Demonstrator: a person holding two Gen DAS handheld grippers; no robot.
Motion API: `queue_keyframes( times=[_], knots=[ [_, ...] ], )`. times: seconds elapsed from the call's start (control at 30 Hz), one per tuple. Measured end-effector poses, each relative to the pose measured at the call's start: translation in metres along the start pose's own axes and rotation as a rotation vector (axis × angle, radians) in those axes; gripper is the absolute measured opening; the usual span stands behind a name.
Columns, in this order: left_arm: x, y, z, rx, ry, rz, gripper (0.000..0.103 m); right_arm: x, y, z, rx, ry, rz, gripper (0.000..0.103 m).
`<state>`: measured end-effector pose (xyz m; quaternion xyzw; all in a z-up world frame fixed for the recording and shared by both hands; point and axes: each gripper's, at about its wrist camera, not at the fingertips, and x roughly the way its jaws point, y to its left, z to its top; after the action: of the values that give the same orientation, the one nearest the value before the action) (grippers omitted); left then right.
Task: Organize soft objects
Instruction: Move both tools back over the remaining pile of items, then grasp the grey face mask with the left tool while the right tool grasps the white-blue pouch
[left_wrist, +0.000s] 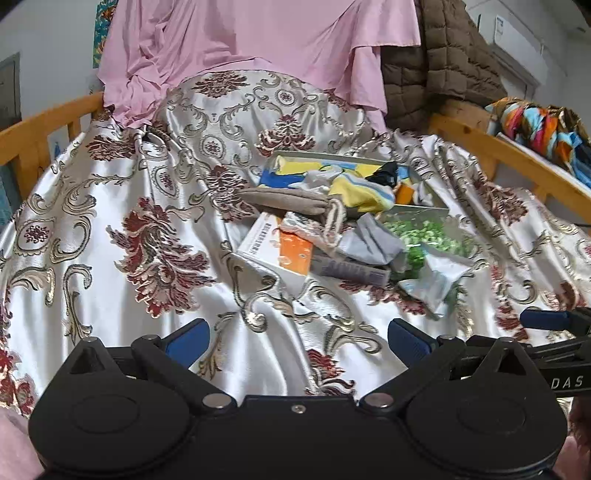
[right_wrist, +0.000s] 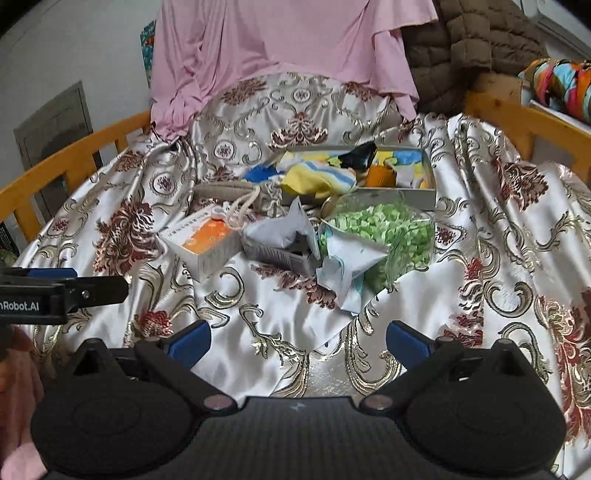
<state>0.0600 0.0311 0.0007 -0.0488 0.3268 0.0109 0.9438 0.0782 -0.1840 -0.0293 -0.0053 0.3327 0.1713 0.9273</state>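
Note:
A heap of soft things lies mid-bed on the patterned satin cloth (left_wrist: 110, 206): a yellow and blue striped garment (left_wrist: 360, 194) (right_wrist: 314, 181), a brown pouch with a rope cord (left_wrist: 284, 201) (right_wrist: 229, 192), a grey sock (left_wrist: 369, 240) (right_wrist: 277, 234) and a crumpled pale bag (left_wrist: 436, 277) (right_wrist: 347, 266). They spill from a shallow grey box (left_wrist: 332, 157) (right_wrist: 424, 192). My left gripper (left_wrist: 298, 338) is open and empty, well short of the heap. My right gripper (right_wrist: 298, 338) is open and empty too; it also shows in the left wrist view (left_wrist: 546, 319).
An orange and white carton (left_wrist: 280, 251) (right_wrist: 203, 245) and a clear tub of green bits (left_wrist: 428, 232) (right_wrist: 388, 229) sit in the heap. A pink sheet (left_wrist: 258, 44) and brown quilted coat (left_wrist: 436, 62) hang behind. Wooden rails (left_wrist: 37, 136) (right_wrist: 517, 118) edge the bed.

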Motion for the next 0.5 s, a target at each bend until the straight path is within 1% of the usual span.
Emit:
queue_keyframes(
  times=[0.13,0.27,0.43,0.5],
  knots=[
    [0.011,0.004,0.003,-0.012,0.018,0.077,0.102,0.016,-0.001,0.003,-0.033,0.03,-0.006,0.103],
    [0.018,0.008,0.007,-0.021,0.008,0.109,0.102,0.032,0.001,0.004,-0.068,0.063,-0.003,0.103],
    [0.032,-0.002,0.014,0.067,-0.042,0.107,0.102,0.046,-0.007,0.015,-0.016,0.032,-0.014,0.103],
    [0.039,-0.008,0.017,0.108,-0.049,0.103,0.102,0.052,-0.012,0.019,0.012,0.009,-0.021,0.103]
  ],
)
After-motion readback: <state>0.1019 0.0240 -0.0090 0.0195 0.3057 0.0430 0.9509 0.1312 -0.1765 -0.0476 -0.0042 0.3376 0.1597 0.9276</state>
